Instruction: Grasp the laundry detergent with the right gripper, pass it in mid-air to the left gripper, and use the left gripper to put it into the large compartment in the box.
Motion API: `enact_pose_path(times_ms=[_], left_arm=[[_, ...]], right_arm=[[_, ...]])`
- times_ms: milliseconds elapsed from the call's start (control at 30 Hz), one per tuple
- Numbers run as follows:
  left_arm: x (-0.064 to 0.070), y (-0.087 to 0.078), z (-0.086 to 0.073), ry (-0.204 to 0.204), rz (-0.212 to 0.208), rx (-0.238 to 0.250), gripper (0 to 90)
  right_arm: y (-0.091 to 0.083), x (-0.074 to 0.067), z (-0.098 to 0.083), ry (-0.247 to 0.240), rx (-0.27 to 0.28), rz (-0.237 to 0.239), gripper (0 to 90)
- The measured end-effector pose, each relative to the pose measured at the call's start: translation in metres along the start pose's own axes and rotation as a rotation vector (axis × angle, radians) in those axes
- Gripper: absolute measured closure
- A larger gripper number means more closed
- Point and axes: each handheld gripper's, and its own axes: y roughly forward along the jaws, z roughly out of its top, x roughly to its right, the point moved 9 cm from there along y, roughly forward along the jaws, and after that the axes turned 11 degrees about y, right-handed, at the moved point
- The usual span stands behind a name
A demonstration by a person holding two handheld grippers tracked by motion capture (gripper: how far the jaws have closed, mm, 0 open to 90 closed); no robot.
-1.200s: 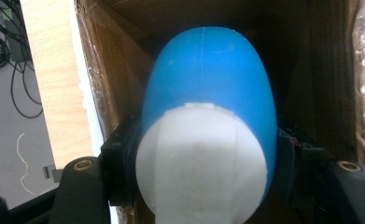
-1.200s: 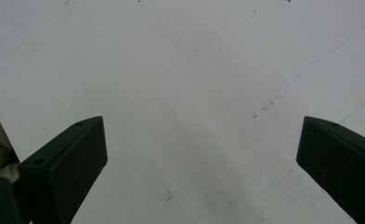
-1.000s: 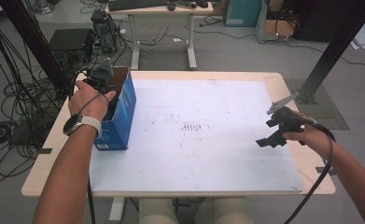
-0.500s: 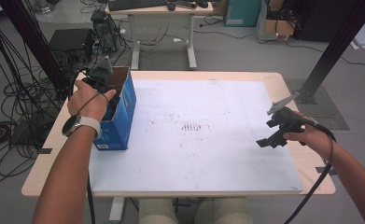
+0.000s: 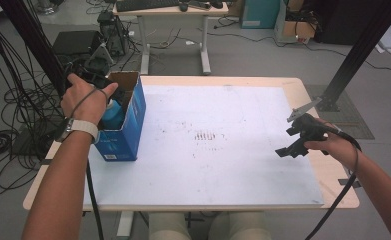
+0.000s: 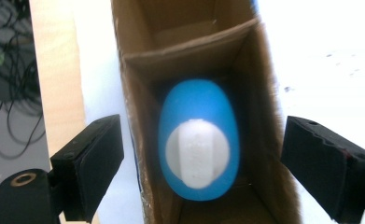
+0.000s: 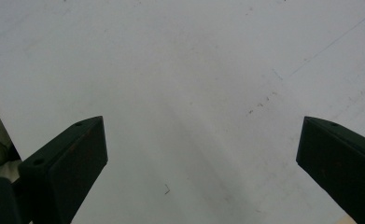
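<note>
Cables and desks fill the floor behind a wooden table [image 5: 313, 95] that carries a white board [image 5: 223, 145].

At the left edge of the board stands a blue cardboard box [image 5: 128, 135], open at the top. Inside it, in the nearer compartment, stands a blue bottle [image 6: 199, 140] with a white cap [image 6: 197, 153]. The left gripper [image 6: 201, 158] hangs directly above the box. Its jaws have just been opening and now stand wide, one on each side of the box, and they touch neither the bottle nor the cardboard. So the bottle looks already released, and the step in hand is, I think, to take the gripper away. To do this well, the hand should go straight up with the jaws kept wide, so that no pad catches the box wall and tips the box.

The long axis of the bottle is about vertical, and the cap points up toward the gripper camera. Its oval body lies lengthwise along the box.

At the right, the right gripper [image 5: 295, 142] hovers over the bare board with its jaws wide apart and nothing between them.
</note>
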Motion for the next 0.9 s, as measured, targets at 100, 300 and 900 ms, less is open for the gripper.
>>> enact_pose_path(times_ms=[100, 300, 900], left_arm=[[0.004, -0.012, 0.005, 0.022, -0.037, 0.03, 9.0], [0.015, -0.041, 0.018, 0.15, -0.1, 0.11, 7.9], [0.062, -0.104, 0.047, 0.47, -0.121, 0.196, 8.0]], right_arm=[[-0.001, 0.0, 0.0, -0.002, 0.001, -0.002, 2.0], [-0.003, 0.002, 0.004, -0.048, 0.017, 0.0, 1.9], [-0.012, -0.001, 0.009, -0.058, 0.015, -0.01, 1.7]])
